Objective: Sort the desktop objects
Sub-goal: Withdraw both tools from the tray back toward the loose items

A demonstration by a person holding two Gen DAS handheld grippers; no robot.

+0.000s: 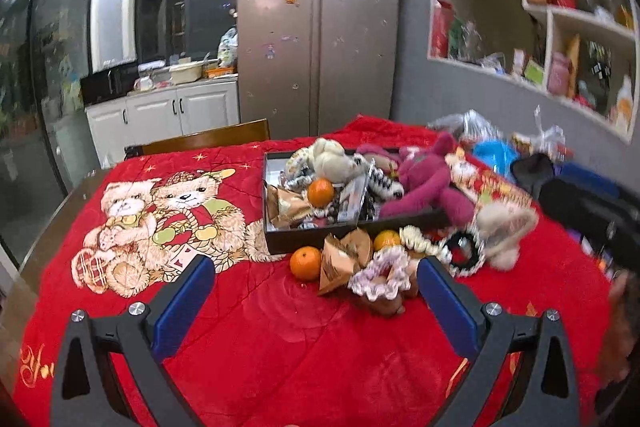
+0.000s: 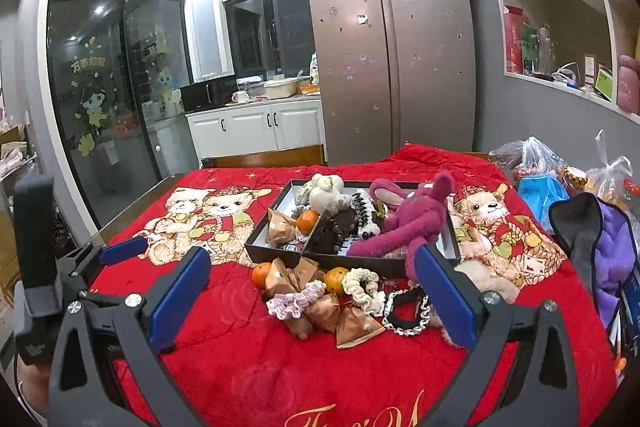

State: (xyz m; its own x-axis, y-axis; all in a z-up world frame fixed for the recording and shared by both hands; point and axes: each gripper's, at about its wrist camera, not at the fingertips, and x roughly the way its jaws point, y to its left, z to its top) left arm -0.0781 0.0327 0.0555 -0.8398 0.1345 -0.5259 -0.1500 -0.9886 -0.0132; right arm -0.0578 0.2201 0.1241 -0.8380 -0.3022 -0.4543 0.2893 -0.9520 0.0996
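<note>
Two grippers, both with jaws spread wide and holding nothing, face a heap of loose items on the red blanket [image 1: 248, 339].

Left wrist view: left gripper [image 1: 312, 285] low in the frame. Loose heap at centre, just ahead of the jaws and shifted toward the right finger: one orange [image 1: 305, 263] nearest the midline, a tan paper packet [image 1: 338, 265] beside it, then a lilac scrunchie [image 1: 380, 277] close to the right fingertip. Second orange [image 1: 386, 239], cream scrunchie [image 1: 418, 241] and black-and-white scrunchie [image 1: 464, 253] lie further back, right of centre. Black divided box [image 1: 280, 241] sits behind the heap, already holding a third orange [image 1: 320, 192], a cream plush [image 1: 330, 157] and a magenta plush rabbit [image 1: 428, 179].

Right wrist view: right gripper [image 2: 312, 269] at lower centre; the heap falls squarely between its fingers. Lilac scrunchie [image 2: 294, 301] and packets [image 2: 354, 325] nearest; oranges [image 2: 261, 274] behind, against the box front [image 2: 276, 255]. Left gripper's finger visible at far left, well apart from the heap.

Judgement: right gripper is better centred on the heap; the lilac scrunchie, long axis running left to right, looks the readiest pick.
</note>
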